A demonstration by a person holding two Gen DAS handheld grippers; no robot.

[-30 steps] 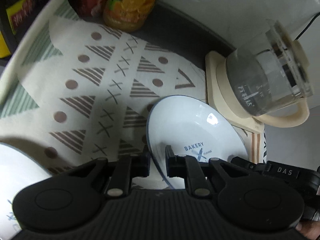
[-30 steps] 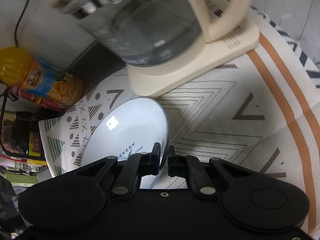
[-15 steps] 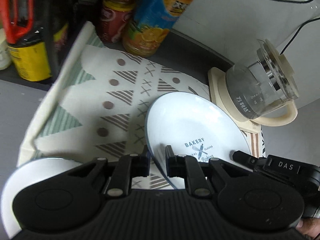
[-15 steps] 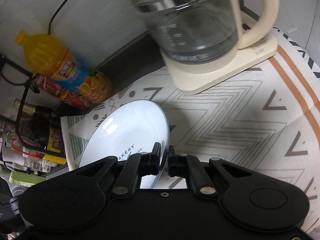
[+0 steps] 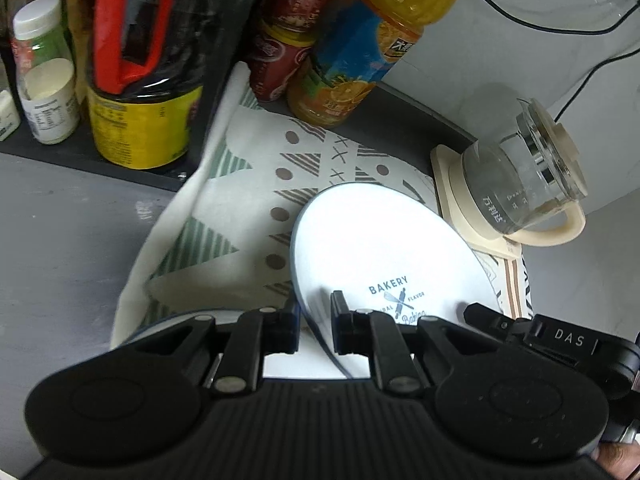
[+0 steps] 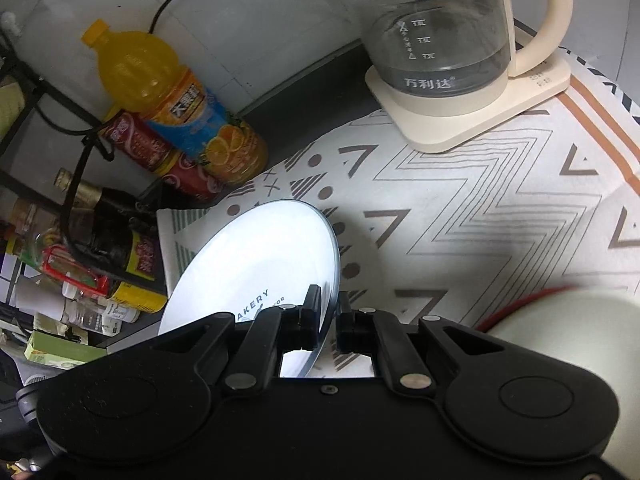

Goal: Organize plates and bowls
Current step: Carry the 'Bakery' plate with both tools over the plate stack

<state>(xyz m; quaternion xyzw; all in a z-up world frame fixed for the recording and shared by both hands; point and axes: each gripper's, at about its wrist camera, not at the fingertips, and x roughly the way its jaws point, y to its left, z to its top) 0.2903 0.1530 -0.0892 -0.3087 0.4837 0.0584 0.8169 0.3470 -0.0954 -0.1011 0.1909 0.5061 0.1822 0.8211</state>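
Both tongs have carried the Bakery plate (image 5: 384,248) up and away from the glass kettle (image 5: 520,184). Left tongs (image 5: 316,322) and right tongs (image 6: 329,318) pinch opposite rims; second plate (image 5: 280,364) lies beneath the left tongs, probably the stacking spot.

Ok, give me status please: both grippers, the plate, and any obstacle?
Left gripper, right gripper: shut on white round BAKERY plate. Glass kettle ahead, apart.

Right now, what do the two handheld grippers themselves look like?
Both are matte black plastic. The left gripper has two rounded lobes, a ribbed body, slim linkage bars with silver pivot pins, and blocky fingers. The right gripper matches it but has a smooth body; seen from the left camera, it carries white "DAS" lettering.
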